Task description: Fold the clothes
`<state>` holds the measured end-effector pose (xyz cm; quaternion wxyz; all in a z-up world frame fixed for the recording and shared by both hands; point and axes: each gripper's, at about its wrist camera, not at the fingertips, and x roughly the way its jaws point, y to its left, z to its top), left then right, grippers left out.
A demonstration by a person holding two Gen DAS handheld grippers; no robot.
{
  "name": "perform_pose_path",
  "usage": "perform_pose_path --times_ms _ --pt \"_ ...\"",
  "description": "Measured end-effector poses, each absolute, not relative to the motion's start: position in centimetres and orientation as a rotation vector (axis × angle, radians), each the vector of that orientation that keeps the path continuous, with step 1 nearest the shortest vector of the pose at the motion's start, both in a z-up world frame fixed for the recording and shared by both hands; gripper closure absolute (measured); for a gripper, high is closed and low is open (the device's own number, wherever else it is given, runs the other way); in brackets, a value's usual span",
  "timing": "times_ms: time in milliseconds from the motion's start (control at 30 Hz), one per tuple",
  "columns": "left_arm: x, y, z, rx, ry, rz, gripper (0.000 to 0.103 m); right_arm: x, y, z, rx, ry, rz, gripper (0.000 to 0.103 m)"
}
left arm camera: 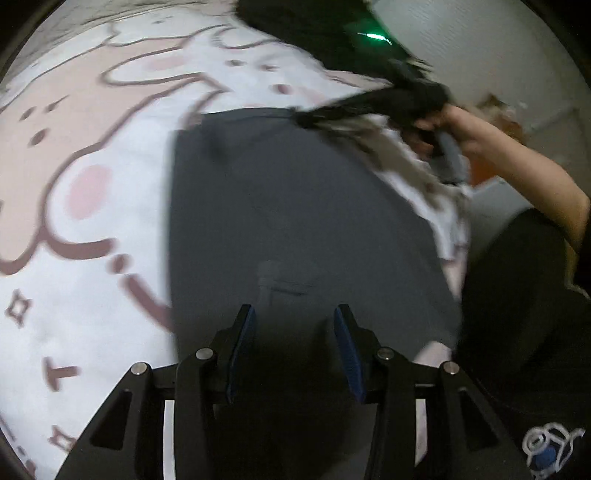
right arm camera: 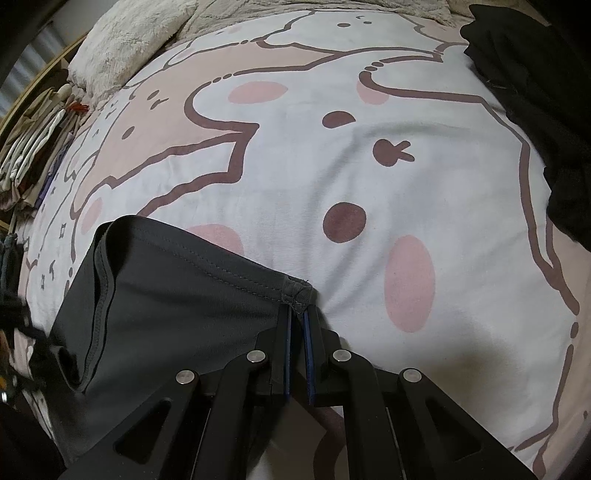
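Note:
A dark grey garment point(left arm camera: 295, 206) lies flat on the bed's cartoon-print sheet point(left arm camera: 92, 147). My left gripper point(left arm camera: 294, 321) is open and empty, its blue pads just above the garment's near end. In the right wrist view my right gripper point(right arm camera: 297, 314) is shut on the stitched corner of the grey garment point(right arm camera: 177, 295), holding it just above the sheet point(right arm camera: 369, 166). The right gripper also shows blurred in the left wrist view point(left arm camera: 424, 99), at the garment's far right corner, held by a hand.
A heap of black clothes point(right arm camera: 535, 92) lies at the bed's right side, also in the left wrist view point(left arm camera: 314, 29). A fluffy white blanket point(right arm camera: 122, 48) lies at the head end. Hanging clothes point(right arm camera: 33, 147) stand left of the bed. The person's body point(left arm camera: 517, 314) is at right.

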<state>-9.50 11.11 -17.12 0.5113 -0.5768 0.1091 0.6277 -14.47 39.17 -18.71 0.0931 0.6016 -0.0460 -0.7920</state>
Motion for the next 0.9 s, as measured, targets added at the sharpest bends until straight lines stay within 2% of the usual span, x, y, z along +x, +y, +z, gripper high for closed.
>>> perform_pose_path --times_ms 100,300,367,400,700,833,900 --pt "-6.5 12.2 -15.8 -1.32 0.316 1.414 0.06 -14.5 39.2 -18.8 1.784 -0.141 -2.348 0.097" --pt "-5.2 12.6 -15.1 -1.231 0.535 1.578 0.06 -14.5 39.2 -18.8 1.783 -0.14 -2.348 0.097" --pt "-5.6 12.4 -15.4 -1.218 0.609 1.647 0.076 -14.5 39.1 -18.8 1.783 -0.131 -2.35 0.097" --pt "-5.8 12.4 -15.7 -1.233 0.611 1.639 0.08 -14.5 39.1 -18.8 1.782 -0.126 -2.349 0.097" --pt "-5.3 13.9 -17.5 -1.247 0.737 1.595 0.077 -14.5 39.0 -18.9 1.775 -0.103 -2.345 0.097" --pt "-6.1 14.0 -18.5 -1.292 0.696 1.57 0.077 -14.4 39.0 -18.8 1.775 -0.099 -2.346 0.097" --pt "-6.9 13.5 -18.6 -1.334 0.606 1.573 0.077 -14.4 38.9 -18.8 1.776 -0.096 -2.347 0.097"
